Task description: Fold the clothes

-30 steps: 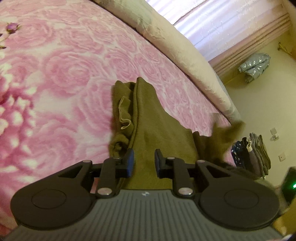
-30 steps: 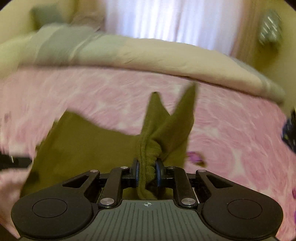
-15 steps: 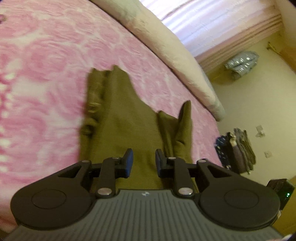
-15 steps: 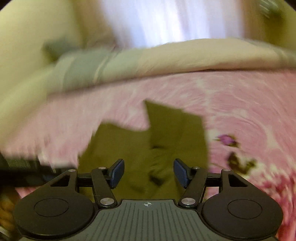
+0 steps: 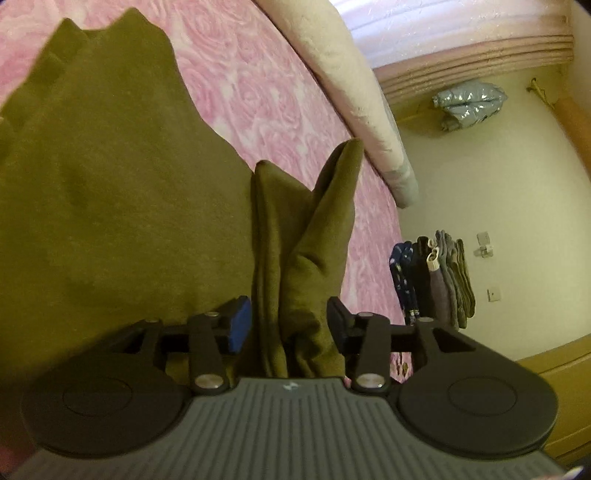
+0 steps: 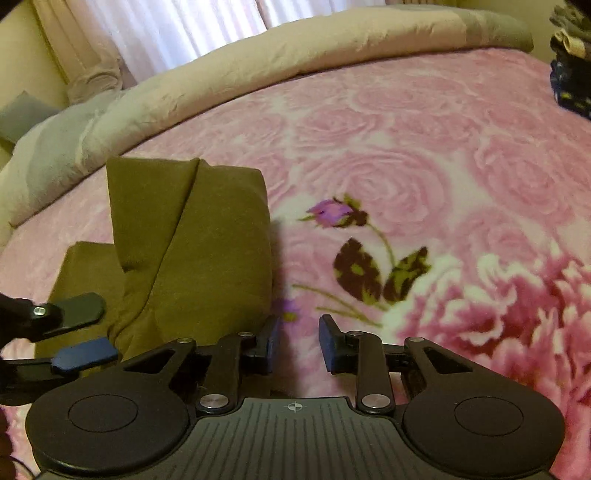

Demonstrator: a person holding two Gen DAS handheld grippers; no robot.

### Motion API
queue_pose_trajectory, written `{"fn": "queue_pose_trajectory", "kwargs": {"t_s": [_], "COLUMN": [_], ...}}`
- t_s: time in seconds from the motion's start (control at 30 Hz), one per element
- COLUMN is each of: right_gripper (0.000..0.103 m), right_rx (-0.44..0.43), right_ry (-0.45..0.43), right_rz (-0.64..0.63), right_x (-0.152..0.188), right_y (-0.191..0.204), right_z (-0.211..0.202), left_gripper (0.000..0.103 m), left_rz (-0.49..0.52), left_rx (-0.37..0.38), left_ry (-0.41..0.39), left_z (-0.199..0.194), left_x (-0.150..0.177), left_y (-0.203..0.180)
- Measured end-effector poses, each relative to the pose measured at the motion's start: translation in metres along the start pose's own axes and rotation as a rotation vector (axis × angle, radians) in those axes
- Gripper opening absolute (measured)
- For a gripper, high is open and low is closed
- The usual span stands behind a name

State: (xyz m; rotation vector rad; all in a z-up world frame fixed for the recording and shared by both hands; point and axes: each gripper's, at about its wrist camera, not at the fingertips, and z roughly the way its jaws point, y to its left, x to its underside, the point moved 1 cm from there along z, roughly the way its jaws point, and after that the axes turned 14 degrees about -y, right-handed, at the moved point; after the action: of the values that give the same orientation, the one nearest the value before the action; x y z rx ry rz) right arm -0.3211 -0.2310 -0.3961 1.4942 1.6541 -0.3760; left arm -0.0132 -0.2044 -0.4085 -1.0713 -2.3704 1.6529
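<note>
An olive-green garment lies on the pink rose-patterned bed. In the left wrist view my left gripper is open, and a bunched fold of the garment stands between its jaws; the pads do not press it. In the right wrist view the garment lies partly folded at the left. My right gripper is open and empty over the blanket, just right of the garment. The left gripper's fingers show at the left edge beside the cloth.
A beige-grey duvet is rolled along the bed's far side under the curtains. A stack of folded clothes sits at the bed's far end. A silver jacket hangs on the wall.
My right gripper let go of the garment's bunched end and moved right, off the cloth. My left gripper moved in over the garment and opened wider around the bunched fold.
</note>
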Motion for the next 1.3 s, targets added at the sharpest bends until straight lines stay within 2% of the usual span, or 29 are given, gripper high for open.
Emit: {"fn": "queue_pose_trajectory", "kwargs": {"t_s": [0.13,0.2,0.23,0.33,0.5,0.6,0.7,0.87,0.9,0.93,0.97,1.03,1.13,1.23,1.3], "right_gripper": [0.029,0.029,0.029,0.029,0.029,0.029,0.029,0.029,0.029,0.029,0.029,0.029,0.029,0.029,0.029], "right_rx": [-0.024,-0.023,-0.022,-0.061,-0.19,-0.254,-0.264,-0.263,-0.265,-0.266,-0.267,-0.27,-0.297,-0.304,-0.301], "right_ry": [0.007,0.008,0.01,0.015,0.001,0.015,0.001,-0.005,-0.004,-0.003,-0.001,0.002,-0.009,-0.012,-0.018], "right_rz": [0.006,-0.002,-0.007,-0.024,-0.08,-0.114,-0.188,-0.159,-0.141,-0.123,-0.105,-0.07,-0.079,-0.142,-0.195], "right_x": [-0.001,0.0,0.0,-0.004,-0.007,-0.003,0.007,0.01,0.01,0.008,0.006,0.003,0.002,0.007,0.014], "right_y": [-0.005,-0.002,0.0,0.014,0.056,0.083,0.101,0.097,0.095,0.094,0.093,0.09,0.101,0.118,0.127], "right_z": [0.003,0.001,0.001,0.0,-0.003,0.004,0.008,0.011,0.011,0.009,0.008,0.006,0.001,0.004,0.008], "left_gripper": [0.036,0.017,0.016,0.014,0.014,0.014,0.016,0.024,0.024,0.017,0.015,0.014,0.014,0.014,0.014], "left_rz": [-0.005,0.033,0.059,0.146,0.243,0.208,0.12,-0.074,-0.071,-0.049,-0.007,0.087,0.147,0.14,0.096], "left_rx": [0.02,0.025,0.029,0.067,0.019,-0.062,-0.111,-0.022,-0.019,-0.022,-0.019,0.01,0.004,-0.077,-0.084], "left_ry": [0.019,0.032,0.025,-0.061,-0.187,-0.215,-0.205,-0.237,-0.236,-0.231,-0.236,-0.258,-0.287,-0.28,-0.283], "left_z": [0.017,0.02,0.018,-0.013,-0.079,-0.1,-0.103,-0.098,-0.096,-0.094,-0.094,-0.103,-0.118,-0.12,-0.122], "left_x": [-0.002,-0.002,-0.003,-0.016,-0.045,-0.05,-0.045,-0.043,-0.045,-0.047,-0.051,-0.058,-0.065,-0.062,-0.056], "left_y": [-0.001,-0.004,-0.008,-0.021,-0.016,0.015,0.051,0.072,0.071,0.067,0.06,0.044,0.037,0.055,0.067]}}
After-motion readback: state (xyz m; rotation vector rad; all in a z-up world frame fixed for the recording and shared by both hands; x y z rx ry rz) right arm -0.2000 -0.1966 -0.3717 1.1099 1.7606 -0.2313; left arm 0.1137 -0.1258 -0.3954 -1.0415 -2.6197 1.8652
